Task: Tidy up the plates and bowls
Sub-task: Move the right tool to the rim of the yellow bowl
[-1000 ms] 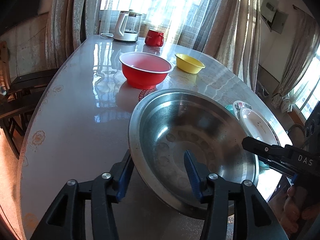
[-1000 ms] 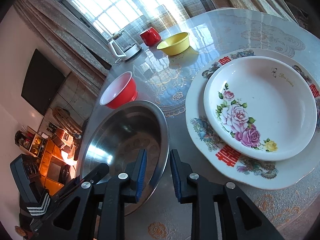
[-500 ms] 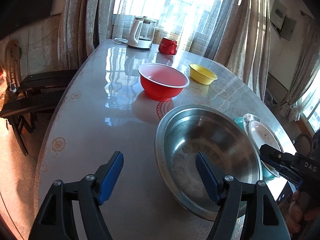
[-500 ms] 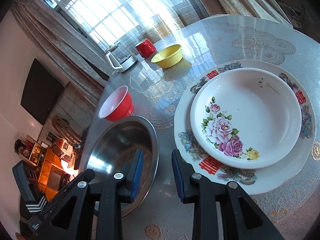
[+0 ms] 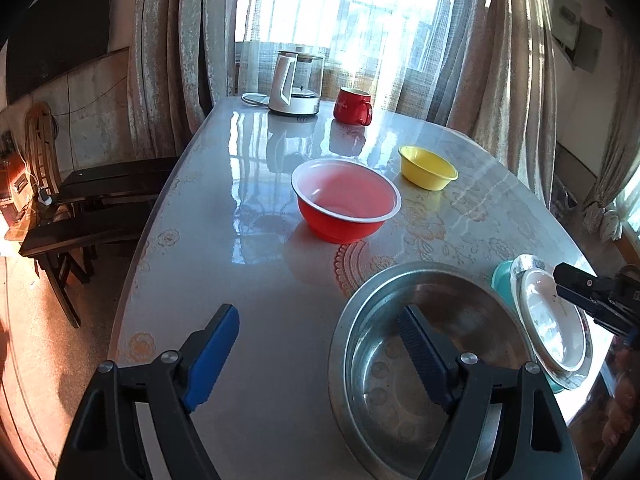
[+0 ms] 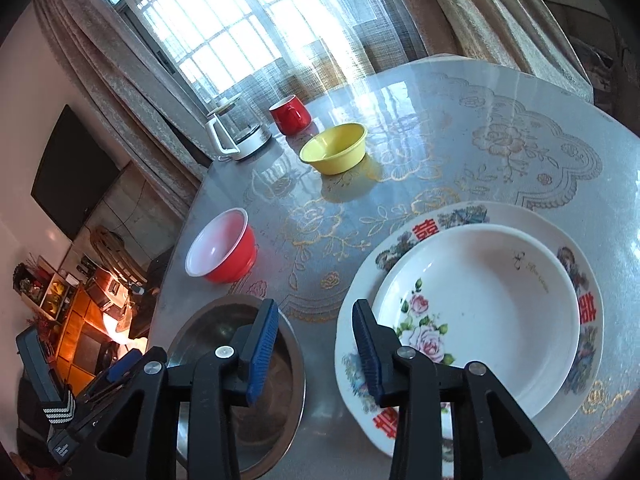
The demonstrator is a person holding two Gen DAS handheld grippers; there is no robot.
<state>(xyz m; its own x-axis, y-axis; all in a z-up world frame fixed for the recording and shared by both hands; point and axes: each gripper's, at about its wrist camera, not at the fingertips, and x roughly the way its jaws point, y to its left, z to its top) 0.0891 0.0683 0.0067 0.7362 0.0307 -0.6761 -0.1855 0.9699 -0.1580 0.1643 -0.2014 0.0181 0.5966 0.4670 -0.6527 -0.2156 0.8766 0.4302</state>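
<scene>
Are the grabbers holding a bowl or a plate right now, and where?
Nothing is held. The left gripper and the right gripper are both opening, fingers clear of the steel bowl below.

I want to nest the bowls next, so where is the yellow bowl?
The yellow bowl sits far across the table, between the red mug and the red bowl, apart from both.

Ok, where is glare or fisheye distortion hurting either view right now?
Left wrist view: the window blows out, glare streaks the table, and the plates bend at the edge. Right wrist view: table sheen behind the yellow bowl; the plates stay sharp.
</scene>
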